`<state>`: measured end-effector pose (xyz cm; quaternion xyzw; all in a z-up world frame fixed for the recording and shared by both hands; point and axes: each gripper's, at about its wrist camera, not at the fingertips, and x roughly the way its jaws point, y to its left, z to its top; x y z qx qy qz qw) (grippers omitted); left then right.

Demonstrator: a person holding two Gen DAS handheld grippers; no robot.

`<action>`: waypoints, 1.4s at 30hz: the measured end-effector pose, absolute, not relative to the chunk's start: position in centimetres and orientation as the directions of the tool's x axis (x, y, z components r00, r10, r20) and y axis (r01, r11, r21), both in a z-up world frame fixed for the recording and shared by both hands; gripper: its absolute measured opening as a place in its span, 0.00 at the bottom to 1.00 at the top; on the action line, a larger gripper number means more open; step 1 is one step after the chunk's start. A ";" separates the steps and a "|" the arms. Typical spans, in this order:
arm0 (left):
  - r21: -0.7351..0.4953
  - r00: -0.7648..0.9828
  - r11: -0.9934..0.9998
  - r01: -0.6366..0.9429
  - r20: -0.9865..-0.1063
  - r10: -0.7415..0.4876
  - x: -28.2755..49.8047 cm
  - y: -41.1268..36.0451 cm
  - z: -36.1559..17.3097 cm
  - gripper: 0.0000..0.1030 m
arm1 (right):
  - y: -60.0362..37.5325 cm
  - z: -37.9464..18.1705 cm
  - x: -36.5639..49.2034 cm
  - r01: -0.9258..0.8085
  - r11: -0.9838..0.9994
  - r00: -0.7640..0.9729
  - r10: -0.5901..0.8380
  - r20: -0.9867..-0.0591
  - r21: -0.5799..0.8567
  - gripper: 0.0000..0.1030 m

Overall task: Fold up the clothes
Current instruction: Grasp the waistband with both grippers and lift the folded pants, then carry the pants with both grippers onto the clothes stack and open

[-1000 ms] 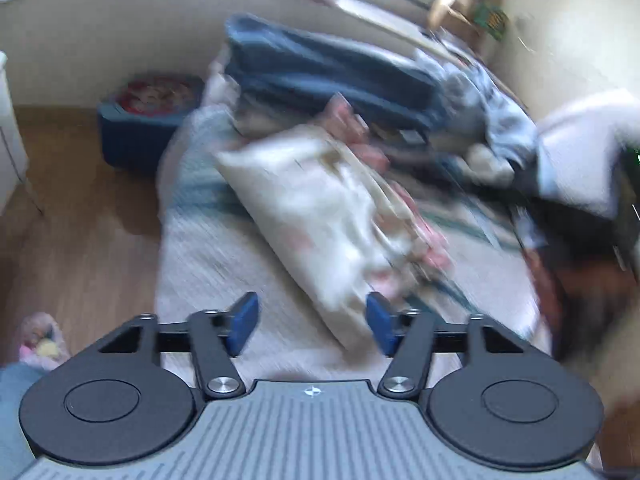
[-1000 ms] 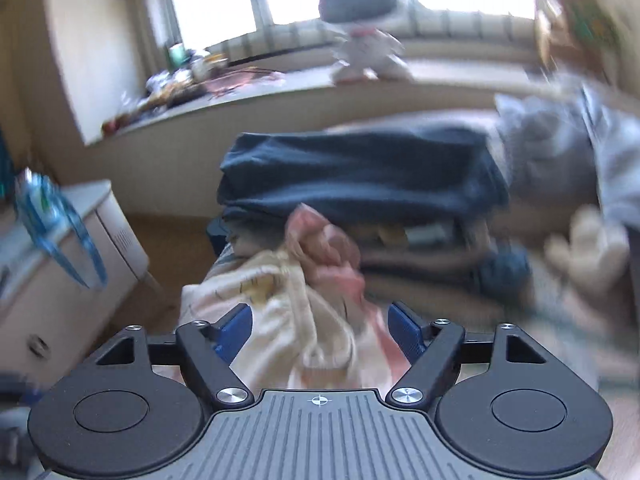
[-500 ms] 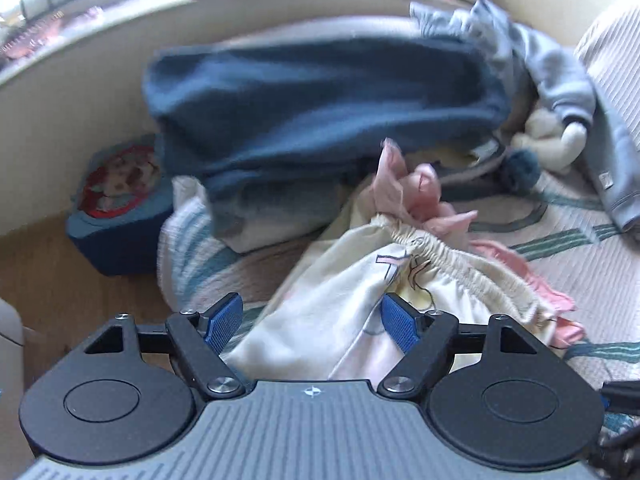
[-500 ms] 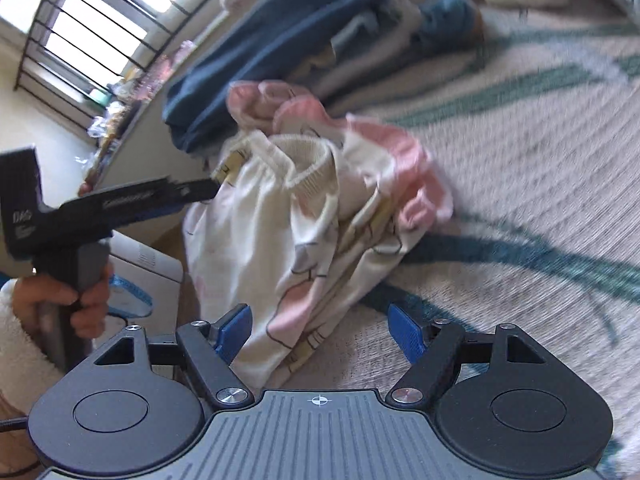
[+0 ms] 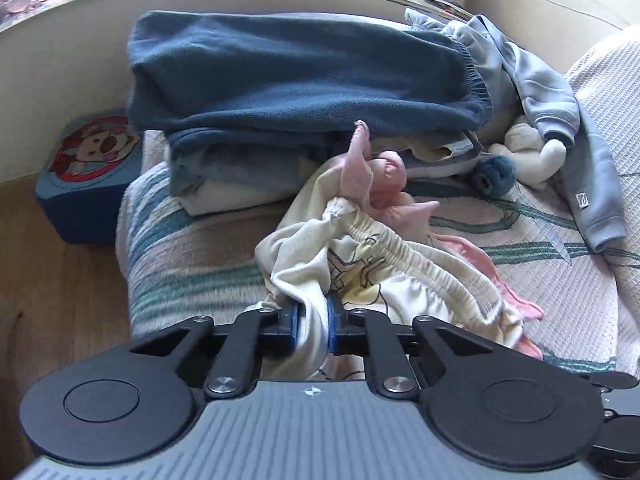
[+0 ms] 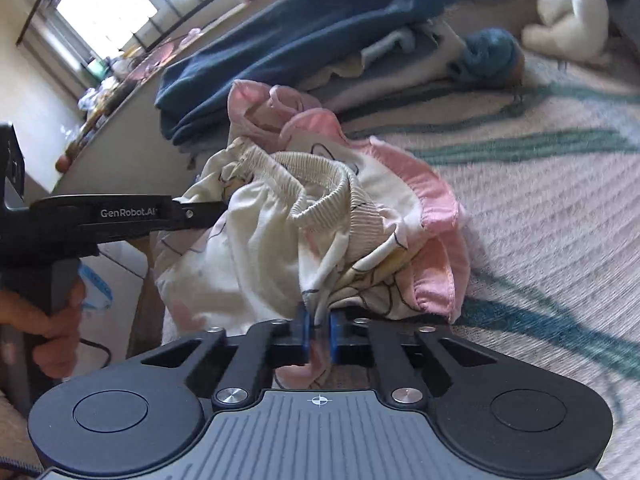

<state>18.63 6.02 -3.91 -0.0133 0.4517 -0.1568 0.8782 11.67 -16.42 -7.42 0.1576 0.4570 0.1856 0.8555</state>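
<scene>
cream pants [image 5: 400, 280] bunched, waistband [image 5: 420, 264] running right-downward

Bedside clutter around the bed

A white stuffed toy [image 5: 532, 152] lies far right on the striped bedspread [image 5: 192, 264]; a blue box [image 5: 86, 184] with a cartoon lid sits on the wooden floor [image 5: 56, 292], left.

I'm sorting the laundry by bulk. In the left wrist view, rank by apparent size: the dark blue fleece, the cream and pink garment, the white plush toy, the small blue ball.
1. dark blue fleece
2. cream and pink garment, though it looks bigger for being nearest the camera
3. white plush toy
4. small blue ball
</scene>
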 end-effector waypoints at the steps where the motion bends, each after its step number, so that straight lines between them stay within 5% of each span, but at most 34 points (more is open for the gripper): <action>1: -0.174 0.548 0.950 0.260 -0.784 -0.293 18.0 6.1 -3.3 0.11 | -16.7 -6.8 11.3 -0.189 0.884 0.528 0.459 -0.714 0.428 0.07; 12: -0.167 0.714 0.945 0.283 -0.621 -0.324 13.5 7.0 7.2 0.10 | -19.1 4.1 13.4 -0.385 0.868 0.703 0.496 -0.509 0.314 0.07; 22: -0.144 0.848 0.955 0.259 -0.439 -0.296 24.1 8.4 17.6 0.11 | -15.1 16.0 23.6 -0.478 0.873 0.838 0.486 -0.250 0.093 0.06; 24: -0.152 0.851 0.956 0.251 -0.436 -0.293 26.1 8.7 17.0 0.13 | -13.9 15.7 25.8 -0.464 0.883 0.843 0.466 -0.268 0.073 0.07; 28: -0.209 0.743 0.959 0.193 -0.607 -0.282 31.3 9.0 8.4 0.25 | -12.8 8.6 31.7 -0.357 0.927 0.808 0.369 -0.459 0.116 0.13; 31: -0.179 0.681 0.976 0.123 -0.701 -0.214 32.6 10.3 2.2 0.26 | -13.4 2.2 33.9 -0.245 0.969 0.776 0.208 -0.596 0.018 0.20; 35: -0.244 0.689 0.965 0.096 -0.683 -0.242 31.4 13.4 1.0 0.28 | -15.9 1.0 33.3 -0.173 0.985 0.806 0.149 -0.573 0.014 0.25; 41: -0.242 0.777 0.953 0.182 -0.559 -0.290 30.6 10.8 5.8 0.25 | -13.8 3.3 31.4 -0.322 0.935 0.791 0.351 -0.500 0.148 0.25; 42: -0.229 0.780 0.954 0.193 -0.554 -0.291 30.7 9.7 6.0 0.17 | -13.0 3.1 31.4 -0.338 0.927 0.778 0.372 -0.507 0.162 0.25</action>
